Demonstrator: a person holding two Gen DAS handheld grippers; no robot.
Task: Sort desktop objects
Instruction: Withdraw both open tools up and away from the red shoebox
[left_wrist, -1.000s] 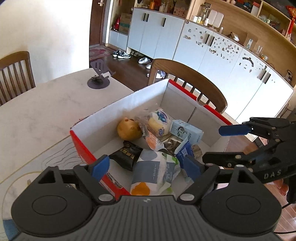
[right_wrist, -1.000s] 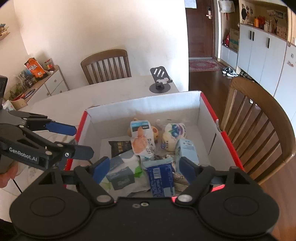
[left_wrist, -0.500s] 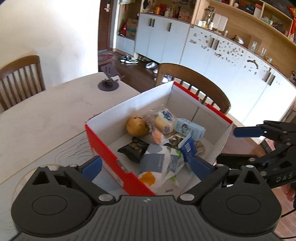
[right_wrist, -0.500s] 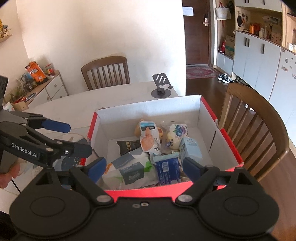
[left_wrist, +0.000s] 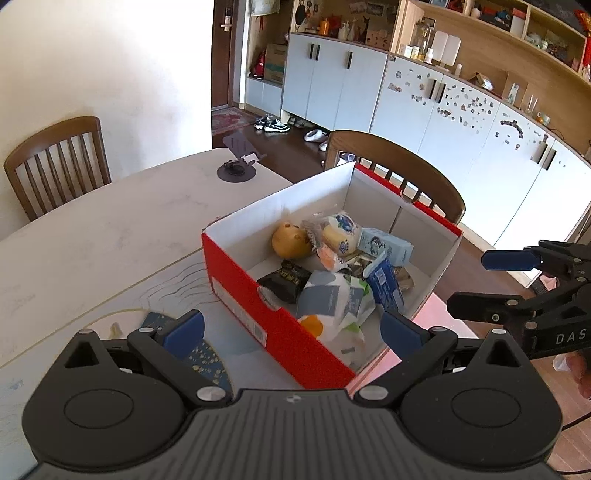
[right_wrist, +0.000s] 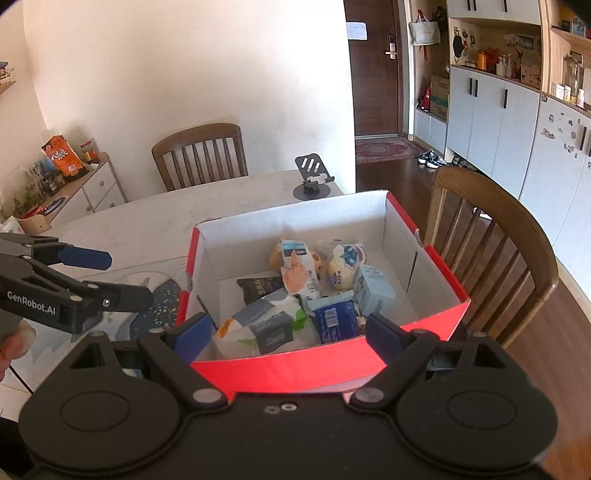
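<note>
the surface (left_wrist: 92, 236) is pale marble, and a wooden chair (left_wrist: 402, 166) stands behind it at 1 o'clock in the left wrist view. on it sits a red box (left_wrist: 258, 295) with white inner walls, near centre in both views. the left tool (left_wrist: 291, 332) sits low at 6 o'clock, its jaws wide apart and gripping nothing; one blue pad is outside the box's red wall, the other over its near corner. the right tool (right_wrist: 284, 332) is likewise spread wide and empty, its pads straddling the box's near red wall. both tools' jaws have just been opening. inside the box lie a white-and-grey bag (right_wrist: 258, 325), a blue carton (right_wrist: 332, 317), a pale blue carton (right_wrist: 373, 288), a black packet (left_wrist: 284, 277) and a yellow plush (left_wrist: 290, 242). a dark phone stand (right_wrist: 312, 181) sits at 12 o'clock beyond the box.
</note>
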